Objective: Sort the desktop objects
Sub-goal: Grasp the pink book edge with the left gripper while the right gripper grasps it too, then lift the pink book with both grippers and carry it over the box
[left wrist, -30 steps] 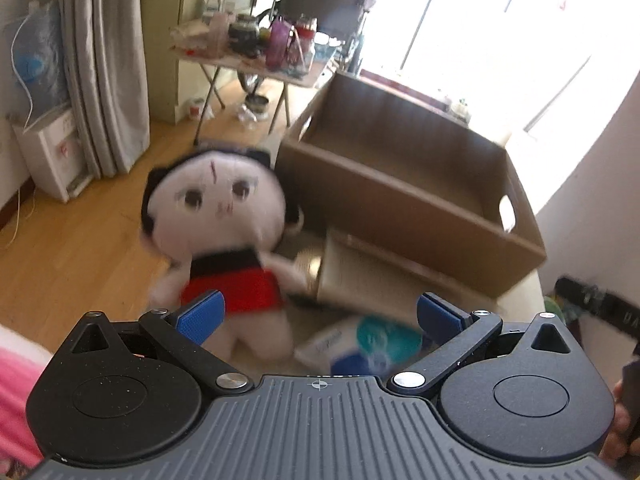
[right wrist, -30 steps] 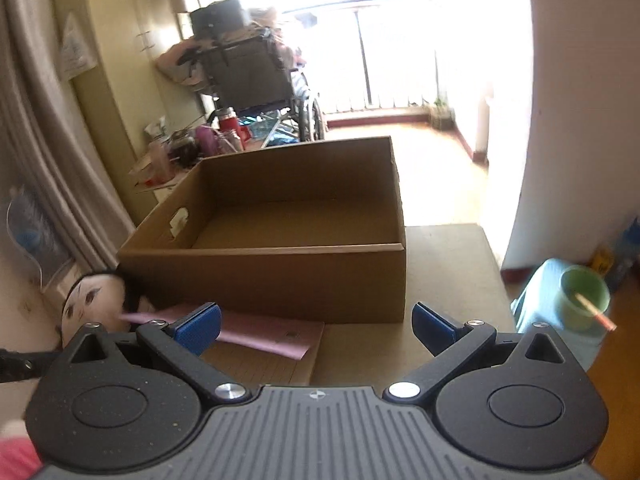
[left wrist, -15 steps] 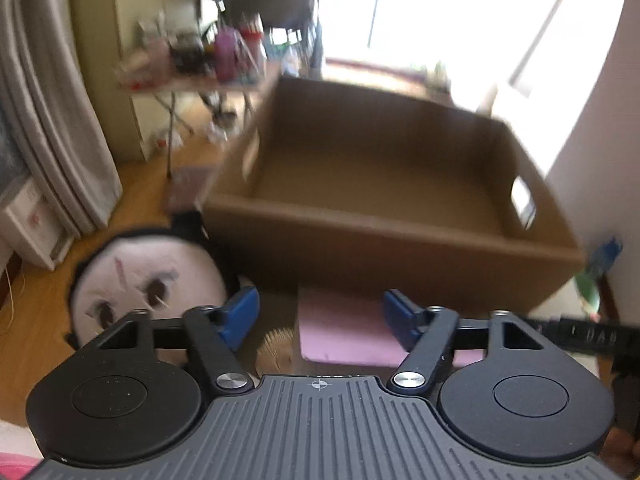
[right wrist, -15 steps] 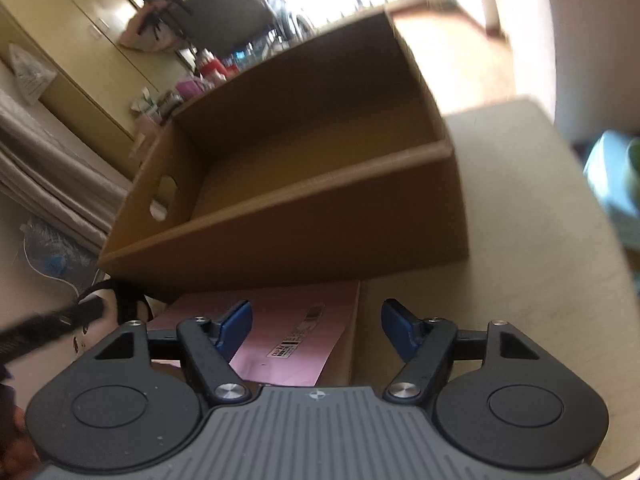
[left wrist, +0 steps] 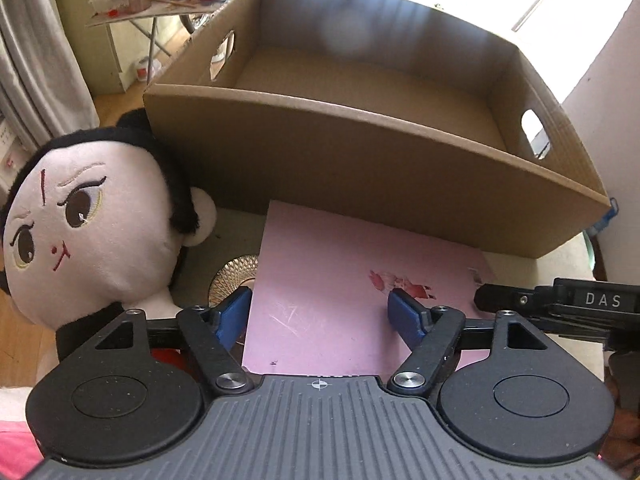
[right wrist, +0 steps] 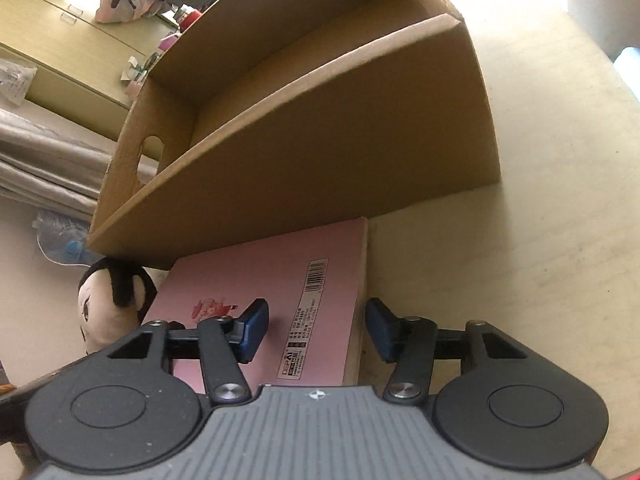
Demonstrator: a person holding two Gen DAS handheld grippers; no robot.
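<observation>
A pink book (left wrist: 352, 304) lies near the cardboard box (left wrist: 360, 160). Left gripper (left wrist: 322, 314), opening, and right gripper (right wrist: 316, 330), closing, straddle opposite edges, pads not pressing; plush doll (left wrist: 88, 224) left.

Left claw (left wrist: 322, 316) tilted downward, jaws opening — right claw (right wrist: 318, 330) likewise, jaws closing.

Cardboard box (left wrist: 360, 168): plain brown corrugated board, matt, raw cut edges. Pink book (left wrist: 340, 280): smooth card cover, slight sheen, fine scratches. Doll (left wrist: 88, 232): soft plush cloth, embroidered face, fuzzy black hair. Table (right wrist: 540, 260): pale matt surface, faintly scuffed. Left gripper (left wrist: 320, 316): matt black plastic, ribbed grey housing, blue pads, shiny metal pivots.
</observation>
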